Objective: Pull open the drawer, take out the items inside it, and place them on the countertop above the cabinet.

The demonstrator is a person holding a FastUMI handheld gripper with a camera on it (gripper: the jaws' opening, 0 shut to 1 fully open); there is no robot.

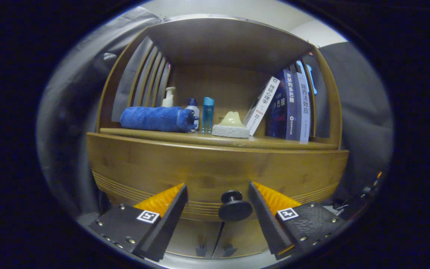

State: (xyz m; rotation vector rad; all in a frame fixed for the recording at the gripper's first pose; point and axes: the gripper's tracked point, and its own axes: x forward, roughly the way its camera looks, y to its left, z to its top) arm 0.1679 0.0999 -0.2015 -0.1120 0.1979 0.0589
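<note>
A wooden cabinet fills the view, with its drawer front [207,172] closed below the countertop [274,143]. A dark round knob [234,207] sticks out of the drawer front low in the middle. My gripper [217,186] is open, its two fingers standing either side of the knob without touching it. The knob sits nearer the right finger. The drawer's inside is hidden.
On the countertop lie a rolled blue towel [157,118], a white pump bottle [169,98], a second white bottle [193,110], a blue bottle [208,114], a pale sponge-like block [231,126] and several leaning books [289,106]. Slats stand at the shelf's left side.
</note>
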